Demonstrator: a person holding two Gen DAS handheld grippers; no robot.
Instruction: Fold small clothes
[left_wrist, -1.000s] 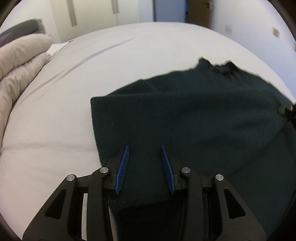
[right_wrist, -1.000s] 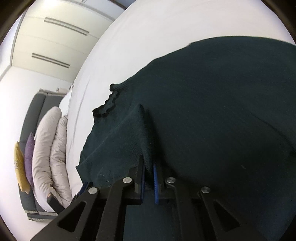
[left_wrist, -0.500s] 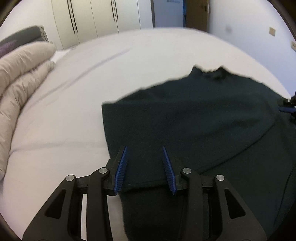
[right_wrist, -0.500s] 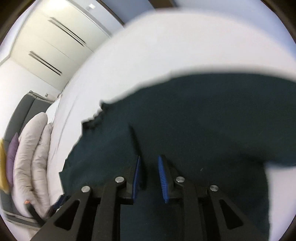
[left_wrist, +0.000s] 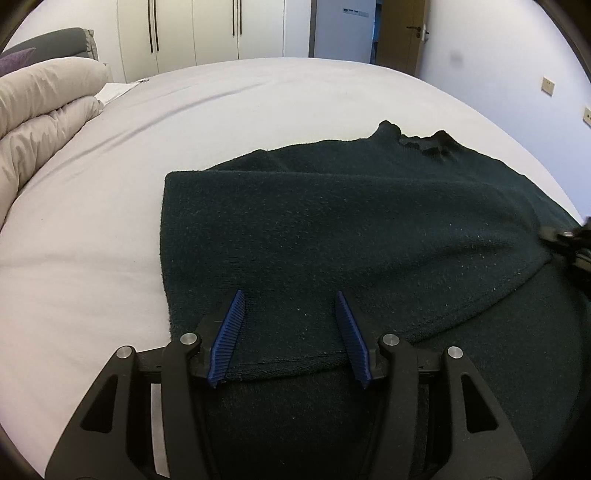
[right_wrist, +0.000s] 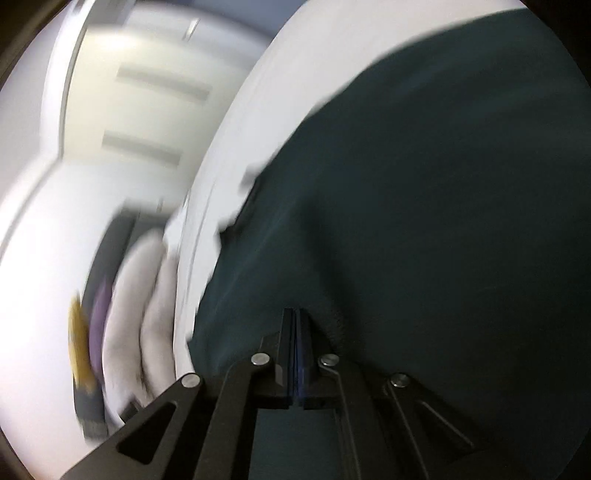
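A dark green knit sweater (left_wrist: 351, 221) lies on the white bed (left_wrist: 110, 221), with its left part folded over the body and the collar at the far side. My left gripper (left_wrist: 290, 306) is open, its blue pads either side of the folded hem, holding nothing. In the blurred right wrist view the sweater (right_wrist: 424, 184) fills the right half. My right gripper (right_wrist: 297, 314) has its jaws pressed together right at the sweater's surface; whether cloth is pinched between them is not clear. It also shows at the right edge of the left wrist view (left_wrist: 569, 240).
A beige folded duvet (left_wrist: 40, 107) and grey headboard with a purple cushion sit at the left of the bed. White wardrobes (left_wrist: 195, 29) and a wooden door (left_wrist: 400, 33) stand behind. The duvet (right_wrist: 147, 314) and yellow and purple cushions appear blurred in the right wrist view.
My right gripper opened, letting the fold go, then closed again and swung quickly. My left gripper stayed open and drew back a little over the hem.
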